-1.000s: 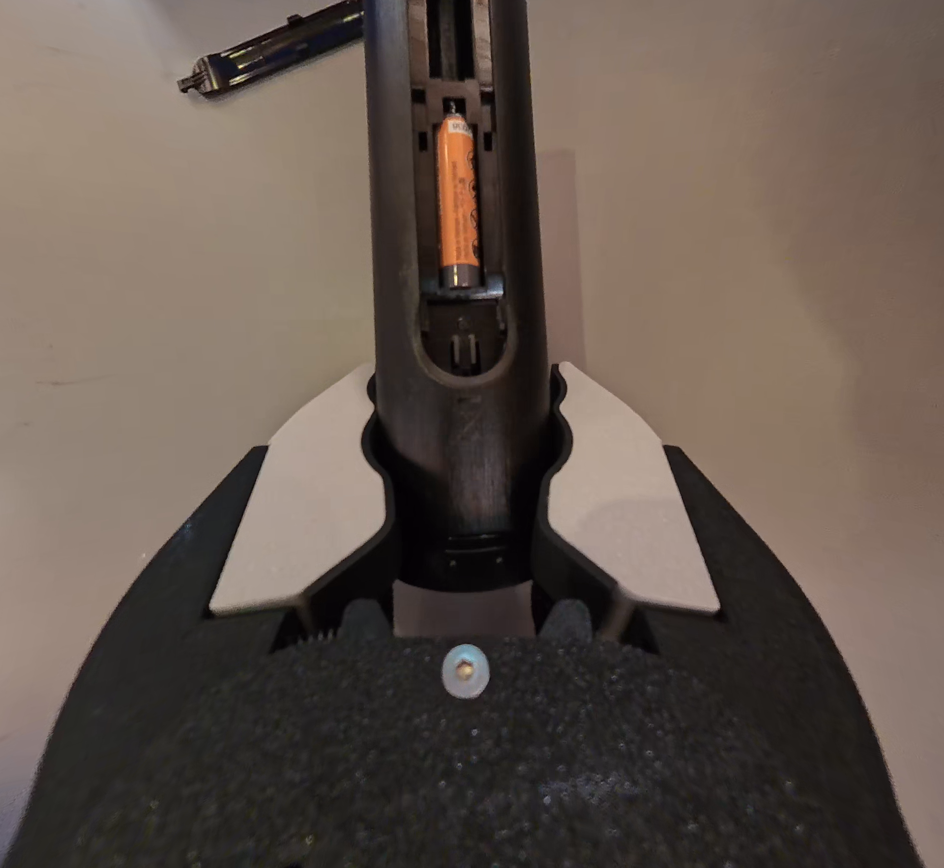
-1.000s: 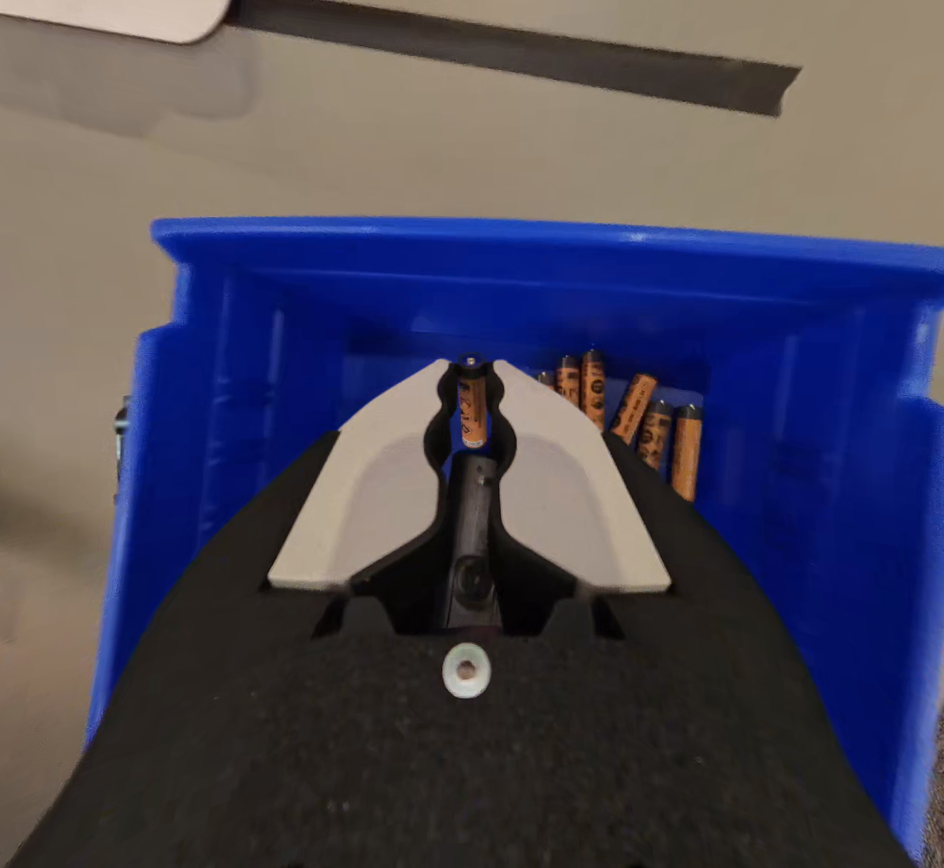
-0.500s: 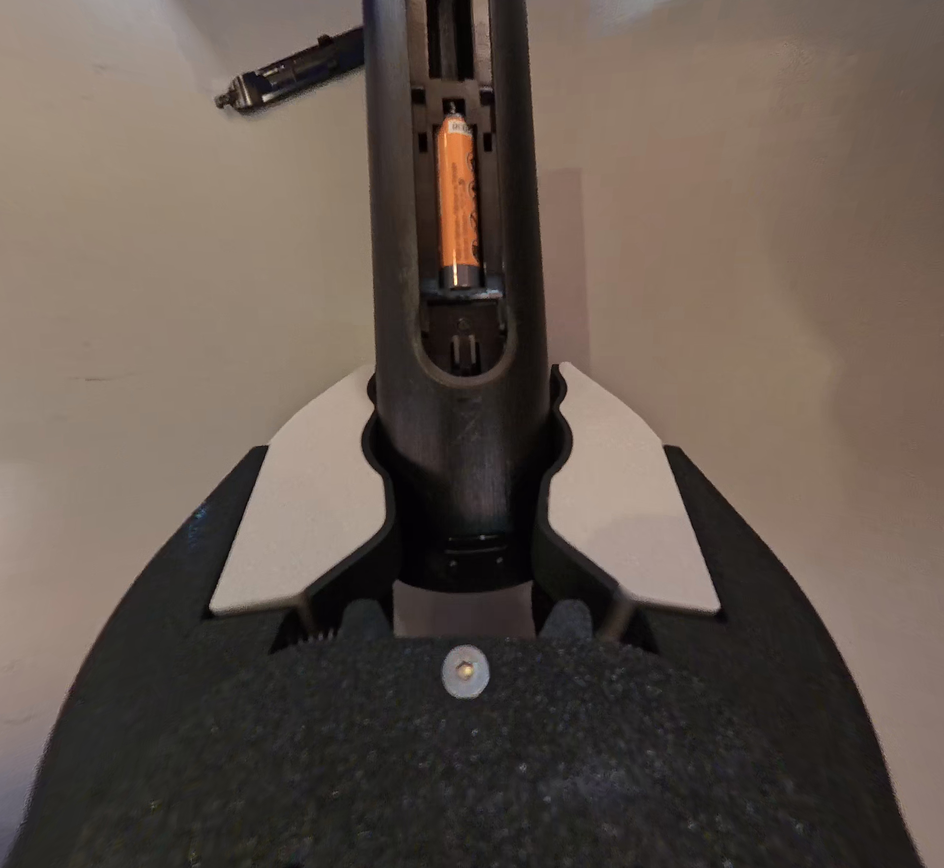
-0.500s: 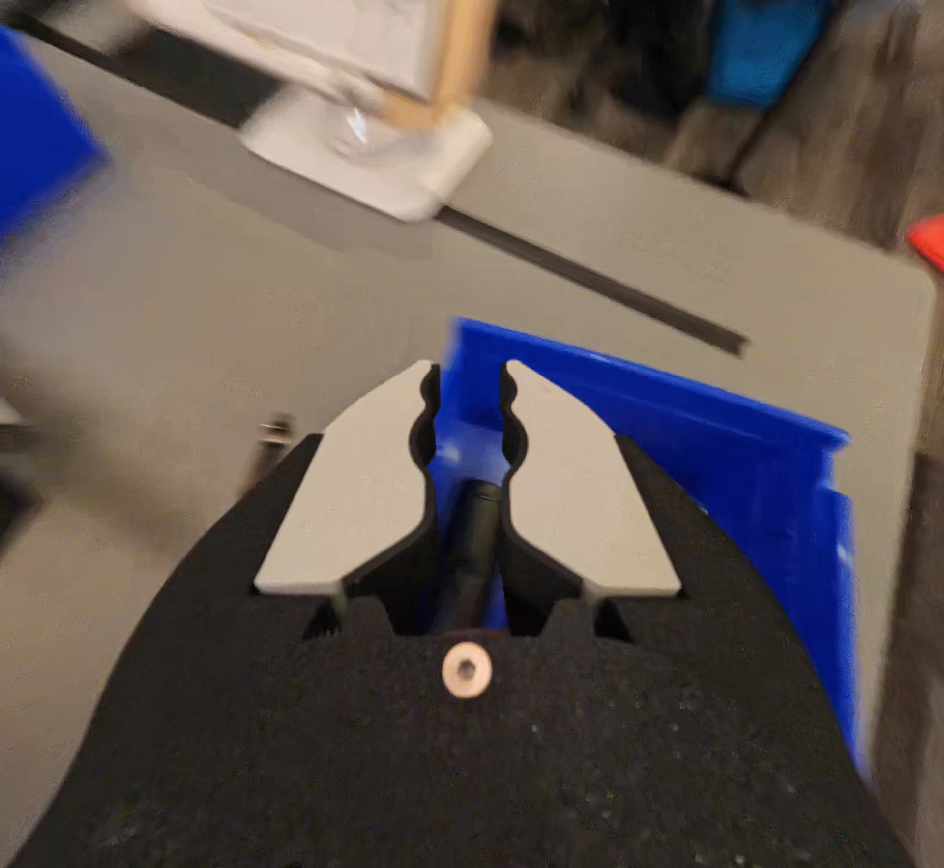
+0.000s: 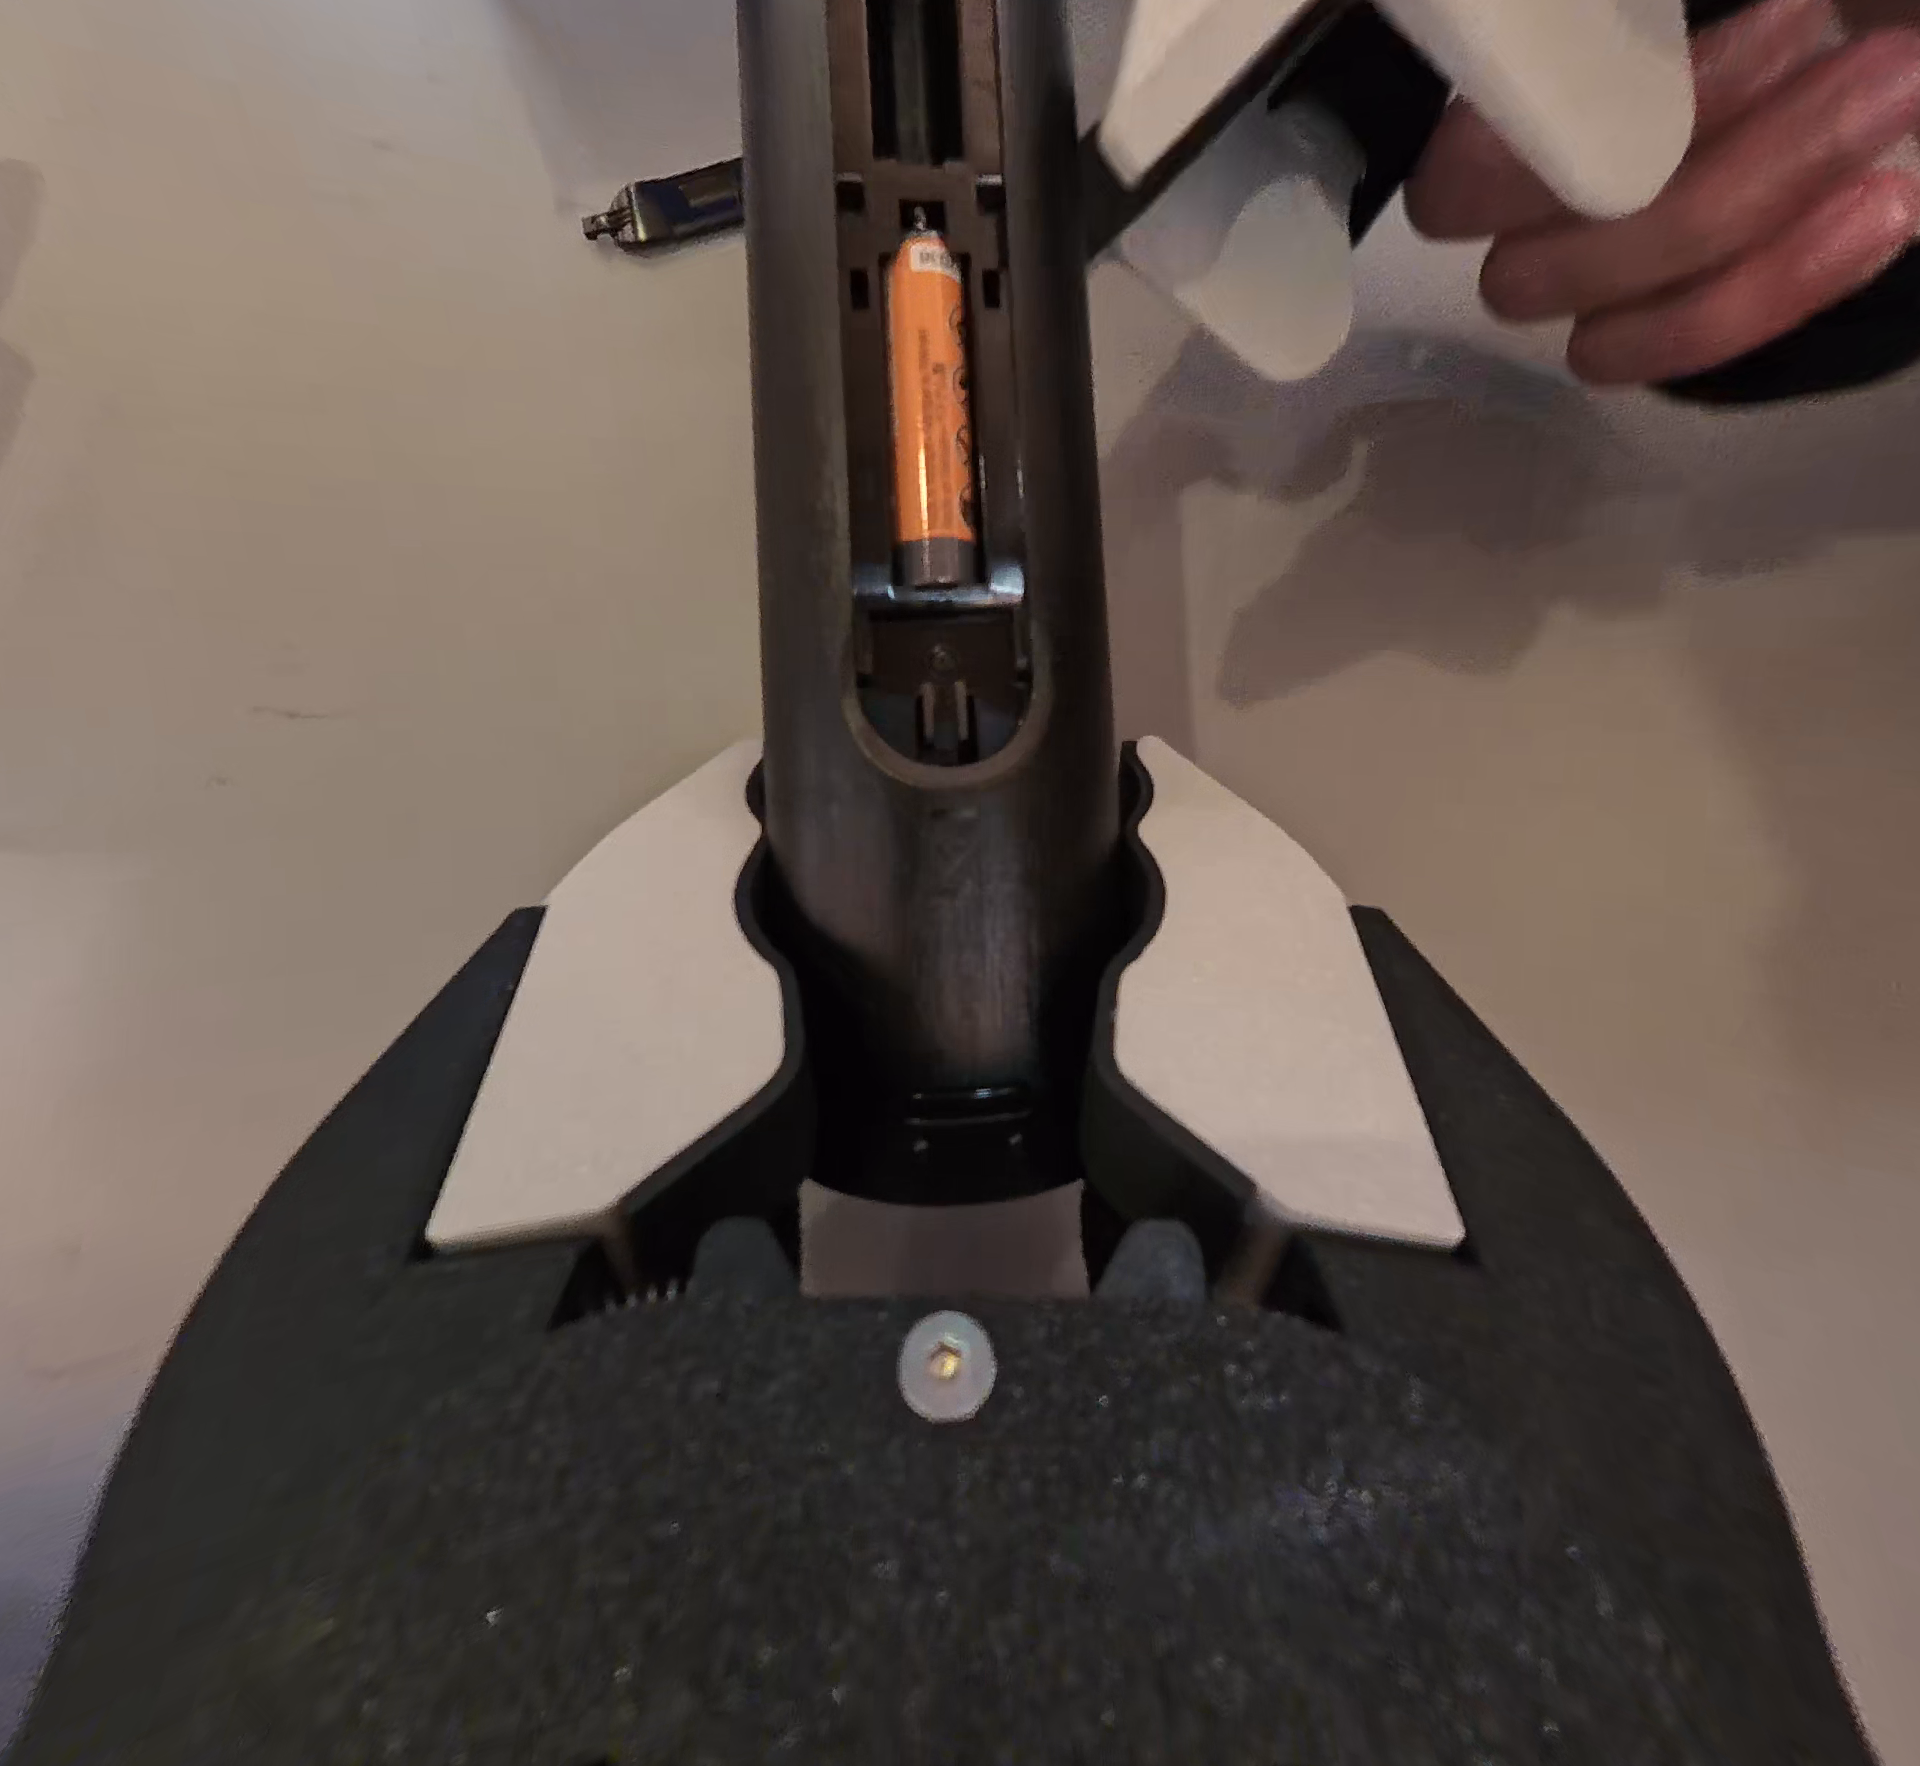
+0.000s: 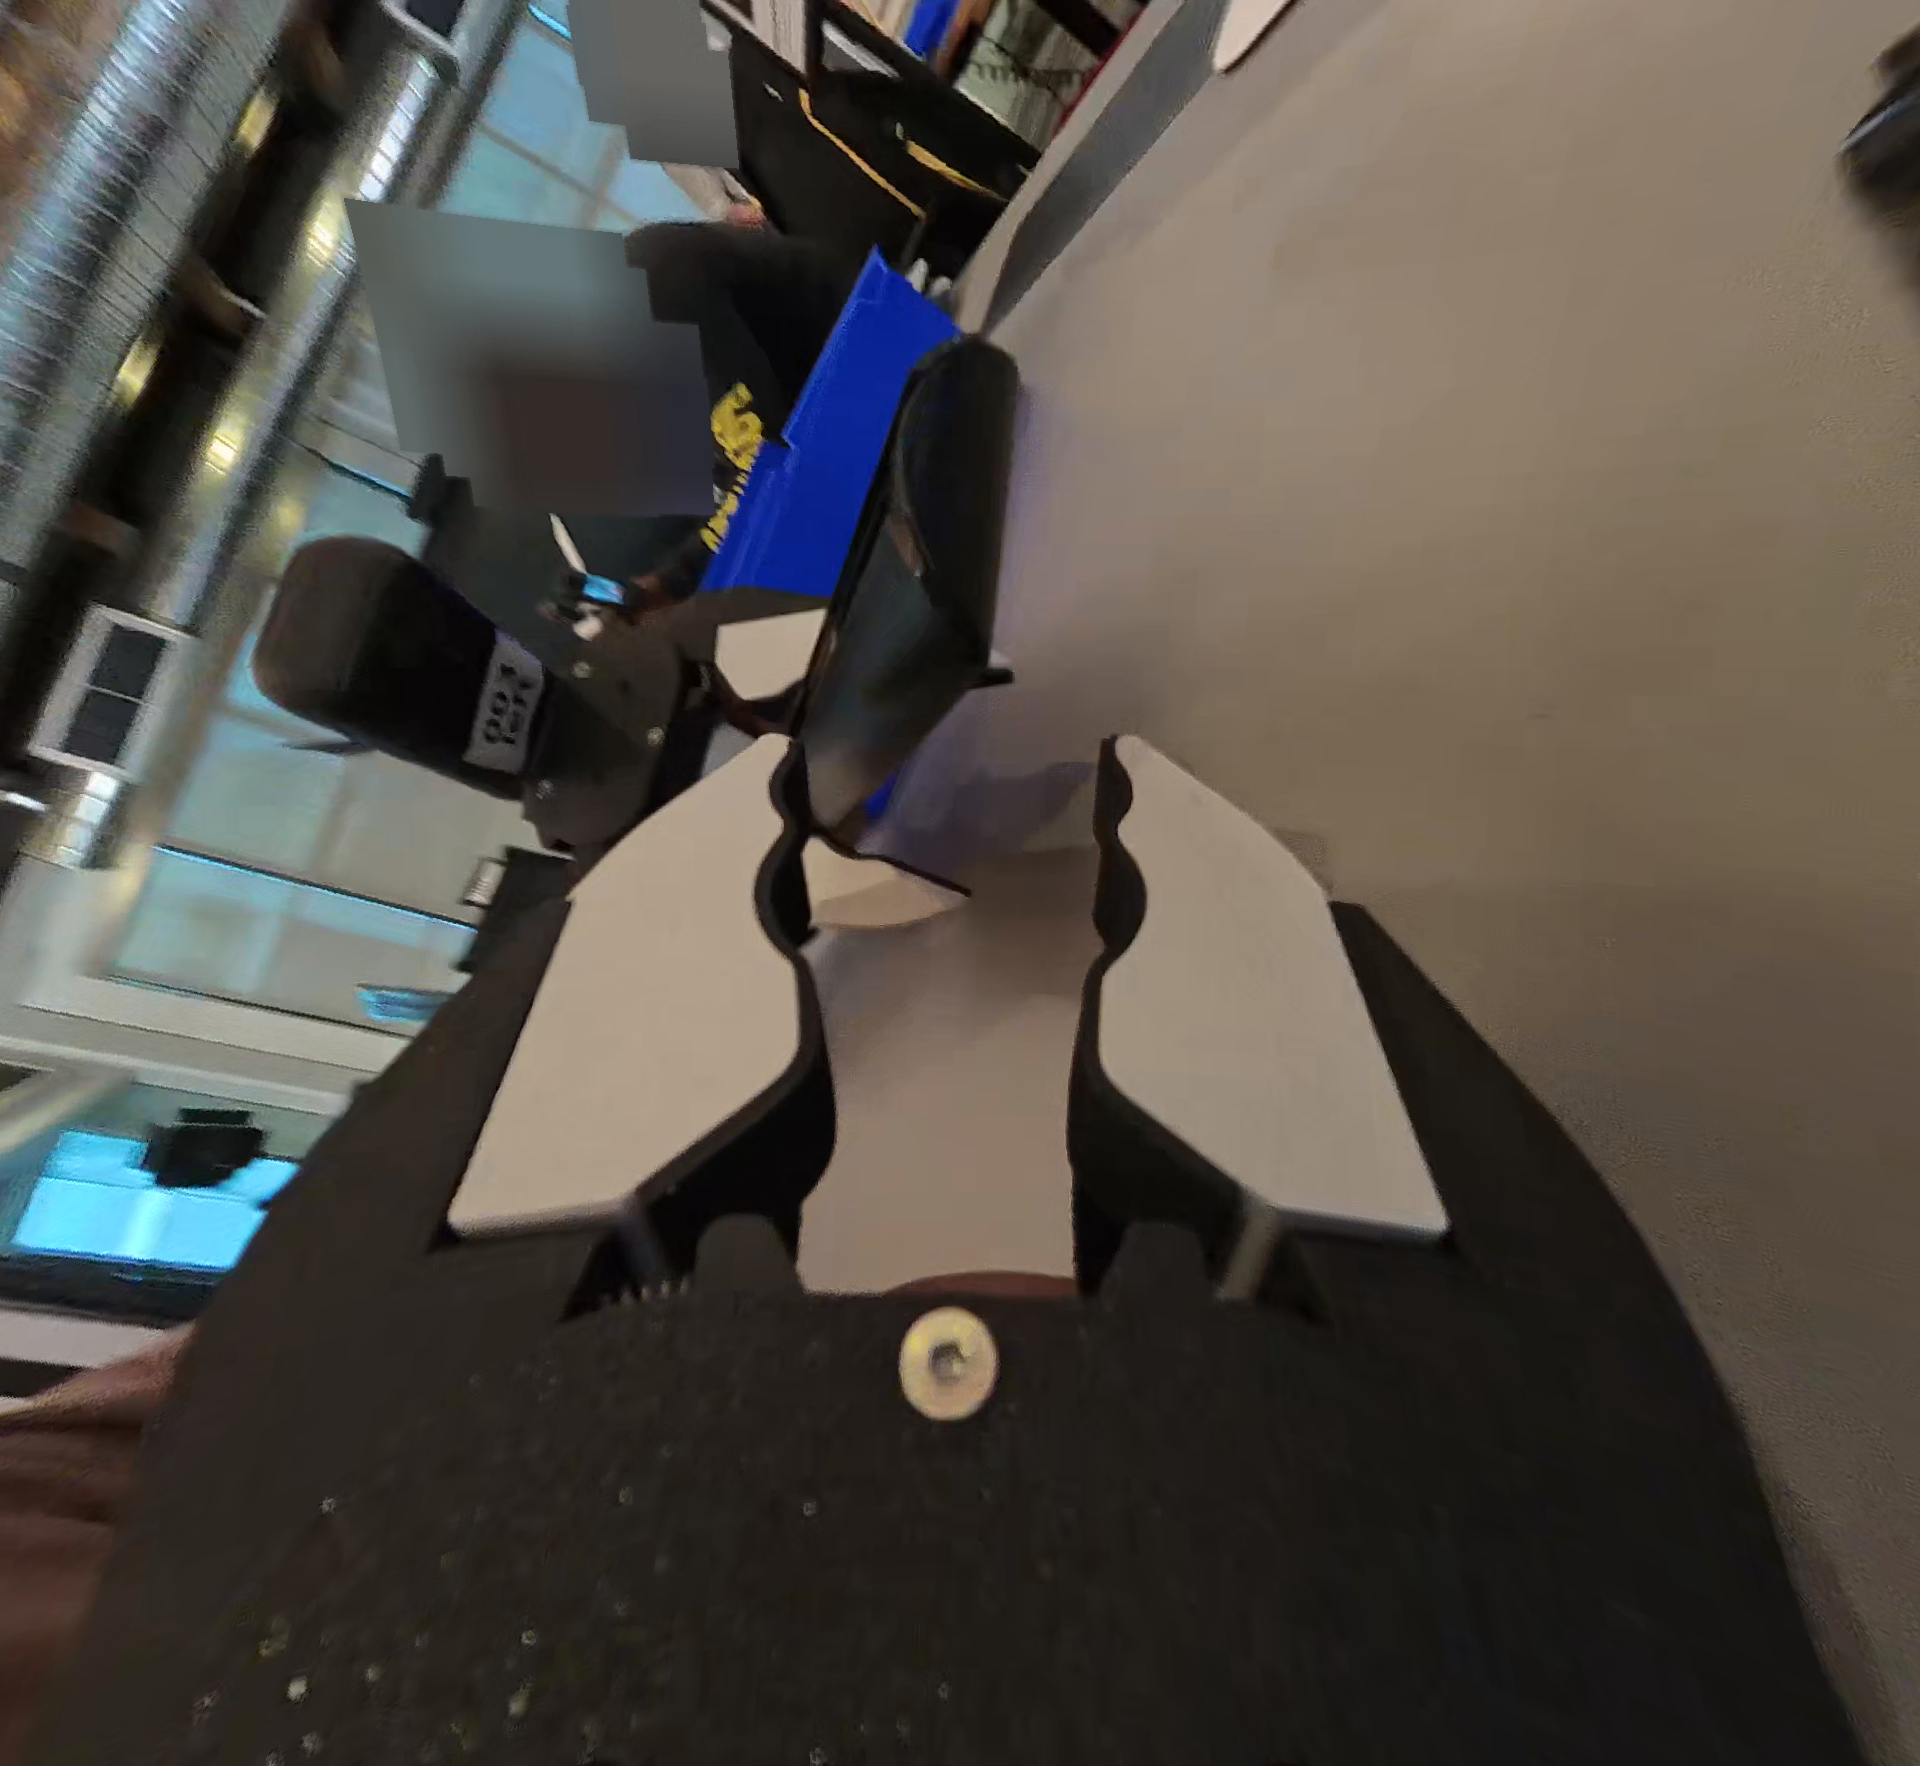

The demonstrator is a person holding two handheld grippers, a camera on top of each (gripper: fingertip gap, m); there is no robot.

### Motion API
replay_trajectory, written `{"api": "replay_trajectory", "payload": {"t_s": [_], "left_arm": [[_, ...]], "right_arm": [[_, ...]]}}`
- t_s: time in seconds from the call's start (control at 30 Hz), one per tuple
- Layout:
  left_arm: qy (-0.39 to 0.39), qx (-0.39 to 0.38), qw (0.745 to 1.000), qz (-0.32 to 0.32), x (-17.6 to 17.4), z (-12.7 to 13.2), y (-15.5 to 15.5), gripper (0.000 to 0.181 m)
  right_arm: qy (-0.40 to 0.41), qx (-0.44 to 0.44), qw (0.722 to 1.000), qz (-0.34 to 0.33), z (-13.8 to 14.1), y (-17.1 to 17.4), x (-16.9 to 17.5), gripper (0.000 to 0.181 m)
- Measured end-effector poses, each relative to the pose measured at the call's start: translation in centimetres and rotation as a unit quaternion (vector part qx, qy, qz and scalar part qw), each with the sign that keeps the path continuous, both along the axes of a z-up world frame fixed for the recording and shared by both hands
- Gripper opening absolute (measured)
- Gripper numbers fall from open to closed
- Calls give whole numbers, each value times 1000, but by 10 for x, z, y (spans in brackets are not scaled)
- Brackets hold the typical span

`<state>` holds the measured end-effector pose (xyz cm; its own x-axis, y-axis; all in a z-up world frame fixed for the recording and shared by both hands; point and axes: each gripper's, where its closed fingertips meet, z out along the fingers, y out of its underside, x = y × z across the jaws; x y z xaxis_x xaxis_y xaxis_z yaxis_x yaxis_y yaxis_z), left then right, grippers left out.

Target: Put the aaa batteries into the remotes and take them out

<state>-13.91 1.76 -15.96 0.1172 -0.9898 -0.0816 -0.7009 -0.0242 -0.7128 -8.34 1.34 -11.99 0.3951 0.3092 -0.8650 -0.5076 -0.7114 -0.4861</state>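
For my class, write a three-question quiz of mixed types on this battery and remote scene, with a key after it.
1. True or false: the left gripper has its jaws shut on the black remote.
2. How many orange batteries lie in the remote's open compartment? A) none B) one C) two
3. Fill in: in the right wrist view, the right gripper has its jaws ____ with nothing between them.

Key: 1 true. 2 B: one battery fills the near slot and the far slot holds none. 3 open.
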Motion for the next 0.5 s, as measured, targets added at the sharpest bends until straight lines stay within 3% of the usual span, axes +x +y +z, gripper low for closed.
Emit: {"api": "replay_trajectory", "payload": {"t_s": [0.1, 0.27, 0.5], "left_arm": [[11, 5, 1000, 2, 2, -5, -1, 61], [25, 9, 1000, 3, 5, -12, -3, 61], [35, 9, 999, 5, 4, -17, -2, 61]], "right_arm": [[62, 1, 997, -38, 5, 11, -4, 39], [39, 8, 998, -37, -1, 15, -11, 30], [15, 7, 999, -43, -7, 16, -10, 30]]}}
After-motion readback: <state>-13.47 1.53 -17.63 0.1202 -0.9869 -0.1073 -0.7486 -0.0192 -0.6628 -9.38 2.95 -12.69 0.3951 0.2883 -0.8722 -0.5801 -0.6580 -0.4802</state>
